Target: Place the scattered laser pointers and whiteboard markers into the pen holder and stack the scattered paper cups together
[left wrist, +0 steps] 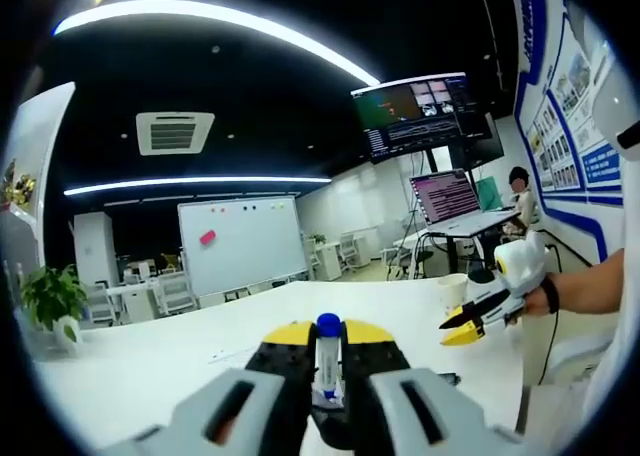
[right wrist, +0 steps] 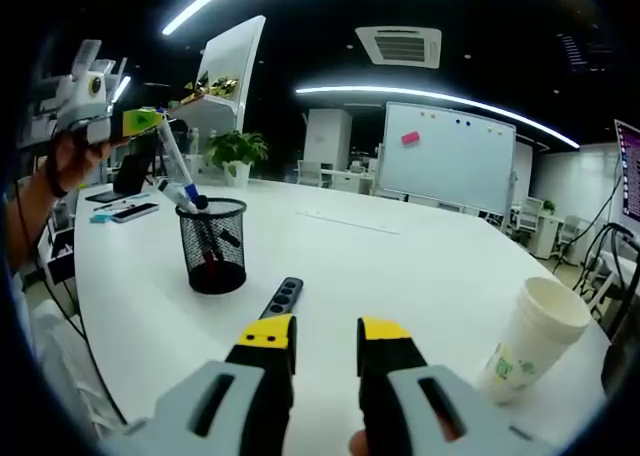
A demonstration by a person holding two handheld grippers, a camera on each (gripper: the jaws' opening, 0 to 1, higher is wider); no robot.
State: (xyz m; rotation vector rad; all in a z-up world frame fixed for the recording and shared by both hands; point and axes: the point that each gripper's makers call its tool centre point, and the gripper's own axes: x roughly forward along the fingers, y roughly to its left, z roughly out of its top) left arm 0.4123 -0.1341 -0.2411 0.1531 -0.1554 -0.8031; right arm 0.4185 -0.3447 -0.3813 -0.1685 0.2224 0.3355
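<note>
My left gripper (left wrist: 328,334) is shut on a white whiteboard marker (left wrist: 327,361) with a blue cap, held upright between the yellow-tipped jaws. From the right gripper view, the left gripper (right wrist: 143,122) holds that marker (right wrist: 178,171) slanted, its blue end just above the rim of the black mesh pen holder (right wrist: 215,246). A black laser pointer (right wrist: 283,296) lies on the white table (right wrist: 400,266) beside the holder. Paper cups (right wrist: 530,341) stand stacked at the right. My right gripper (right wrist: 325,338) is open and holds nothing, low over the table; it appears as the right gripper (left wrist: 468,321) in a hand.
A phone and small items (right wrist: 128,213) lie at the table's far left edge. A potted plant (right wrist: 237,151) stands at the back. A whiteboard (right wrist: 450,156), desks, a laptop (left wrist: 447,196) and a seated person are beyond the table.
</note>
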